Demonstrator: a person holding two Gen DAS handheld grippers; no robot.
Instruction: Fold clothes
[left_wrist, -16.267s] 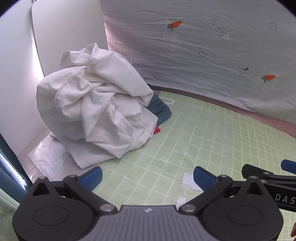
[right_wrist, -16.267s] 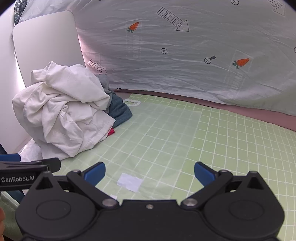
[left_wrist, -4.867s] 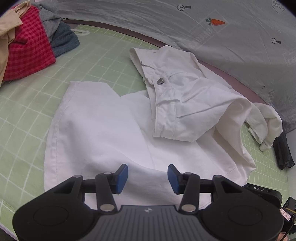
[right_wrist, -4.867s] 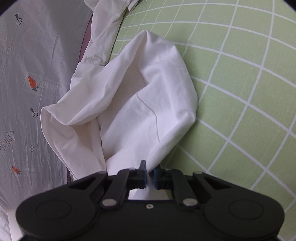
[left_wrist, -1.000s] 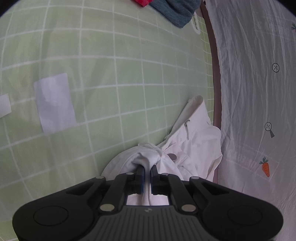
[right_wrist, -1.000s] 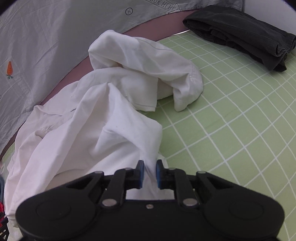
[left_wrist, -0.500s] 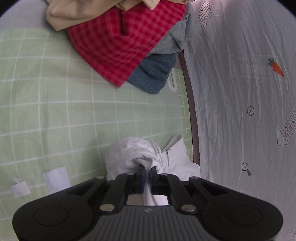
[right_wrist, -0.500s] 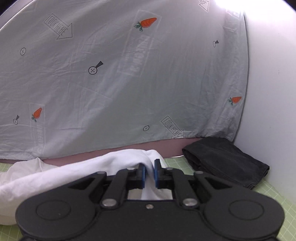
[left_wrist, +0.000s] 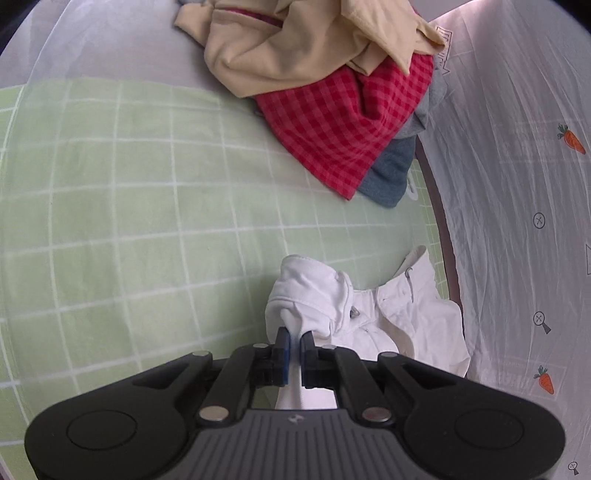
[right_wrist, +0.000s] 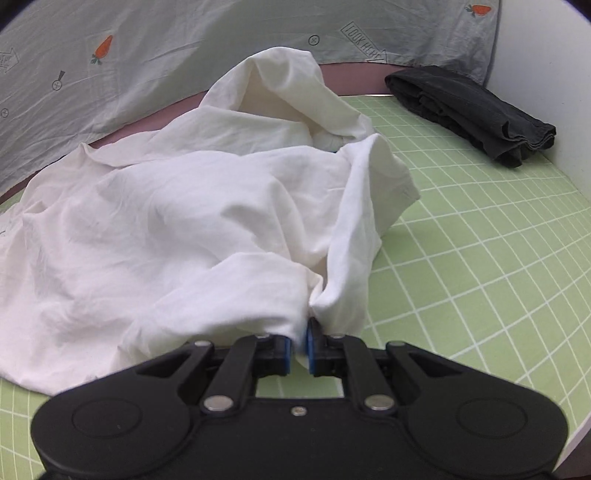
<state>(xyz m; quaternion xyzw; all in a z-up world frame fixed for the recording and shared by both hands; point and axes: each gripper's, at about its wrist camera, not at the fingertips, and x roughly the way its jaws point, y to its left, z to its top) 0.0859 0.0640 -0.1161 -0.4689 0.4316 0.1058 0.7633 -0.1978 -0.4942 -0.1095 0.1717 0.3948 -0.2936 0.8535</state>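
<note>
Left claw: the left claw (left_wrist: 294, 341) is being kept nearly closed, with a bunched fold of the white garment (left_wrist: 369, 317) being pinched between its blue pads (the fold looks like the waistband end, a metal button being seen just beside it).

Right claw: the right claw (right_wrist: 300, 345) is being held almost shut, and another gathered edge of the white garment (right_wrist: 177, 221) is being gripped between its pads.

White garment: it is being held at two points while most of it is lying crumpled on the green grid mat (right_wrist: 480, 258), its far side being pressed against the grey carrot-print sheet (right_wrist: 147, 48).

Pile of clothes: a heap (left_wrist: 332, 74) is being seen well beyond the white garment, on the far edge of the mat (left_wrist: 129, 184); beige cloth is lying on top, red check under it, grey and blue at the bottom.

Dark garment: a folded black piece (right_wrist: 476, 110) is lying well apart from the white garment, at the mat's far corner.
</note>
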